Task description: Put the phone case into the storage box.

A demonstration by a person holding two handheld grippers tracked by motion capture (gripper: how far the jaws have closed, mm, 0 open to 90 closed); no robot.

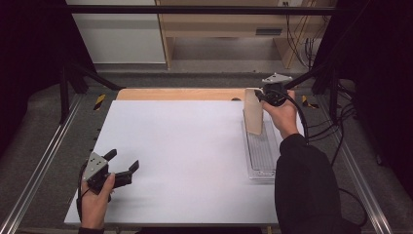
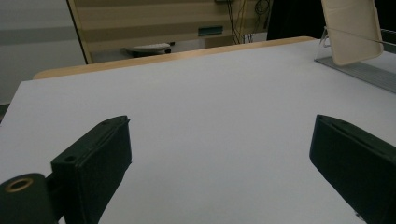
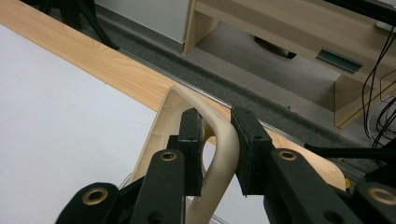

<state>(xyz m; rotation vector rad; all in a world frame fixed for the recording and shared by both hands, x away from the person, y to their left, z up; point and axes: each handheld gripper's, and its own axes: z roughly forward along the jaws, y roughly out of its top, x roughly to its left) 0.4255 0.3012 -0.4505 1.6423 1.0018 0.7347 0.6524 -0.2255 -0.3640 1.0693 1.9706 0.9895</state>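
A beige rectangular tray [image 1: 253, 114] stands nearly upright at the far right of the white board [image 1: 185, 156], its lower edge in a clear ribbed rack [image 1: 262, 151]. My right gripper [image 1: 259, 95] is shut on the tray's upper rim; in the right gripper view the curved rim [image 3: 224, 135] runs between the two black pads of my right gripper [image 3: 215, 115]. My left gripper [image 1: 123, 160] rests at the board's front left, open with nothing between its fingers. In the left gripper view my left gripper [image 2: 222, 123] faces bare board, with the beige tray [image 2: 350, 30] far off at the upper right.
The board lies on a wooden table whose far edge [image 1: 180, 94] shows behind it. Metal rails [image 1: 44, 161] run along both sides. Cables [image 1: 341, 117] hang at the right, and a wooden shelf unit [image 1: 219, 24] stands beyond the table.
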